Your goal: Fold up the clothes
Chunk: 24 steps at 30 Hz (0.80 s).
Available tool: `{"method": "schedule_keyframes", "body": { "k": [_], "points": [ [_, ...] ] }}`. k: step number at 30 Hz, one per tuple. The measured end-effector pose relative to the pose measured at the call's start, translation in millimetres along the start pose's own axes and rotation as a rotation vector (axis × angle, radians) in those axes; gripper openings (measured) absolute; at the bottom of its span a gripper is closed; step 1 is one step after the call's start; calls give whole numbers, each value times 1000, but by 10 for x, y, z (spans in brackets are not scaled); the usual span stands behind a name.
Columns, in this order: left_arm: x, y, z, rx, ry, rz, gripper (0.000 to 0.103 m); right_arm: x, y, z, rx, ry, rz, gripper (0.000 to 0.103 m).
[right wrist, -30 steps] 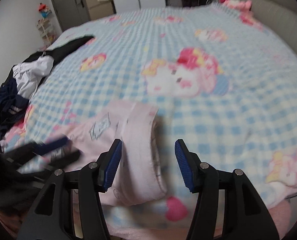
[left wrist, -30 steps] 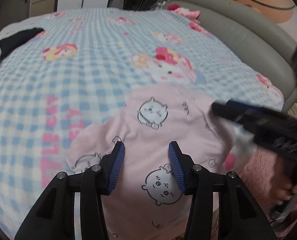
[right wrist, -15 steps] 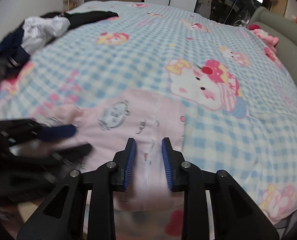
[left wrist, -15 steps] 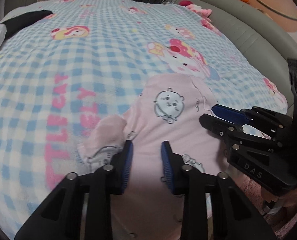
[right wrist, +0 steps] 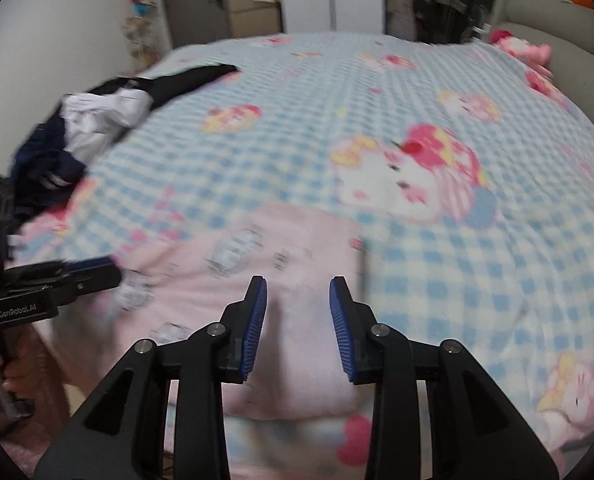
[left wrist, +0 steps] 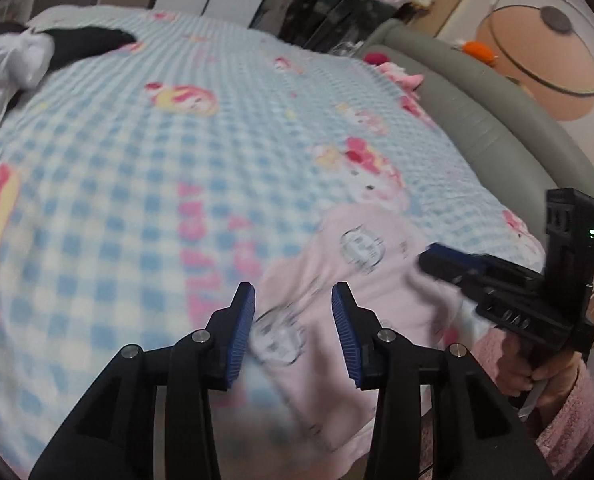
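A pale pink garment [left wrist: 357, 248] with small cartoon prints lies folded into a rough rectangle near the bed's front edge, also in the right wrist view [right wrist: 281, 248]. My left gripper [left wrist: 293, 300] hovers open over the garment's left part, nothing between its pads. My right gripper [right wrist: 297, 292] stands open above the garment's right side, also empty. Each gripper shows in the other's view: the right gripper [left wrist: 457, 264] at the garment's right edge, the left gripper [right wrist: 77, 276] at its left edge. Both views are motion-blurred.
A blue-and-white checked blanket [left wrist: 137, 160] with cartoon prints covers the bed. A heap of dark and white clothes [right wrist: 89, 120] lies at the far left. A grey padded bed frame [left wrist: 477, 112] runs along the right, with a pink plush toy [right wrist: 517, 46] by it.
Both grippers closed in toward the garment half a second ago and have since widened and drawn back a little. The garment looks flatter and more squared than one second ago.
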<state>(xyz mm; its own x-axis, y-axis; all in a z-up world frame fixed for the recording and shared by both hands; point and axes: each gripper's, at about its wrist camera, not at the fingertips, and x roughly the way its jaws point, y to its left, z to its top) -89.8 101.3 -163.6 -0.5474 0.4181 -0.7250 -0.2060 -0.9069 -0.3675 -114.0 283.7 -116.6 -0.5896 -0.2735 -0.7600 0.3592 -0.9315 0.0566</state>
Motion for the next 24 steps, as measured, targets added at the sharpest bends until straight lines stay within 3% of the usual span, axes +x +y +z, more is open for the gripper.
{"method": "schedule_keyframes", "body": {
  "k": [5, 7, 9, 10, 13, 15, 16, 18, 19, 20, 24],
  "points": [
    [-53, -7, 55, 0, -36, -7, 41, 358, 262, 85, -113, 83, -48, 33],
    [-94, 77, 44, -35, -35, -19, 33, 472, 312, 76, -146, 111, -89, 27],
    [-136, 161, 32, -71, -34, -31, 32, 437, 248, 75, -121, 102, -111, 17],
    [-156, 203, 26, -88, -34, -38, 38, 413, 210, 75, -105, 95, -121, 14],
    [-218, 328, 9, -141, -32, -56, 39, 305, -43, 73, 0, 74, -136, 12],
    [-260, 412, -3, -176, -32, -68, 41, 218, -145, 80, 36, 65, -146, 16],
    [-280, 454, -9, -194, -31, -74, 47, 122, -157, 82, 49, 44, -125, 19],
    [-368, 444, -87, -219, -27, -134, 52, -88, -165, 84, 75, -3, -72, 44],
    [-380, 425, -139, -231, -16, -160, 53, -193, -170, 85, 88, -27, -46, 71],
    [-363, 399, -187, -240, 0, -175, 54, -211, -159, 80, 88, -23, -37, 76],
    [-223, 292, -369, -260, 74, -213, 54, -90, -161, 1, 93, 35, -50, 75]
  ]
}}
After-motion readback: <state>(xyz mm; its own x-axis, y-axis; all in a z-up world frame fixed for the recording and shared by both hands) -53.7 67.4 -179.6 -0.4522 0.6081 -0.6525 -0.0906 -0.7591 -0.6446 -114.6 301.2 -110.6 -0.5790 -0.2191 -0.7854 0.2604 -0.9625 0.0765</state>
